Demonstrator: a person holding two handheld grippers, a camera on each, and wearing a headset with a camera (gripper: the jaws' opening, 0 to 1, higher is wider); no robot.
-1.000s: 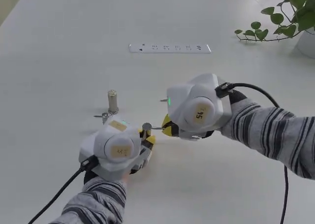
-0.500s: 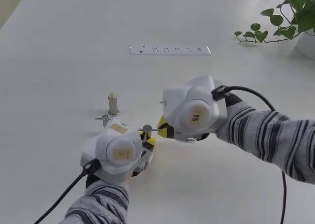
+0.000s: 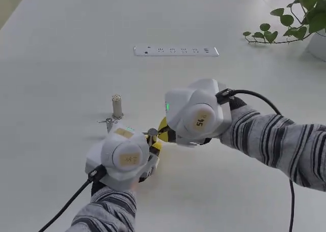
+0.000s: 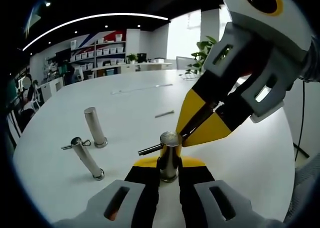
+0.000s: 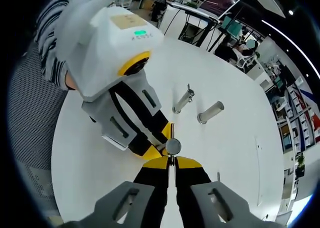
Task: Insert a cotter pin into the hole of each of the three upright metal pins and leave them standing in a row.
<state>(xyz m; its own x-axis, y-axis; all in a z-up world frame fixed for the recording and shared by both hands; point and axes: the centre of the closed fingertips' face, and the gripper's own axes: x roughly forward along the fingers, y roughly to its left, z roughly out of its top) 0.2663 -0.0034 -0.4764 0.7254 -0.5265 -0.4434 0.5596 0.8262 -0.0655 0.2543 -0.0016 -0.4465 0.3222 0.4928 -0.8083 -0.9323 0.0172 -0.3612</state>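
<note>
Left gripper (image 4: 169, 169) clamped narrow on upright metal pin (image 4: 169, 150), near centre of white table (image 3: 76, 48). Right gripper (image 5: 171, 164) pinched shut on cotter pin (image 4: 149, 149), shank through pin-head hole, tip out left side. Second pin (image 4: 86, 157), already cottered, and bare third pin (image 4: 94, 127) standing far-left, apart. Loose cotter pin (image 4: 164, 114) lying farther back.

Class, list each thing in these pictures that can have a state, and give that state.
left gripper: shut on held pin, upright.
right gripper: shut on held cotter pin, poking through held pin.
second pin: standing, fitted cotter pin through it.
third pin: standing, no cotter pin.
spare cotter pin: lying loose on table.
</note>
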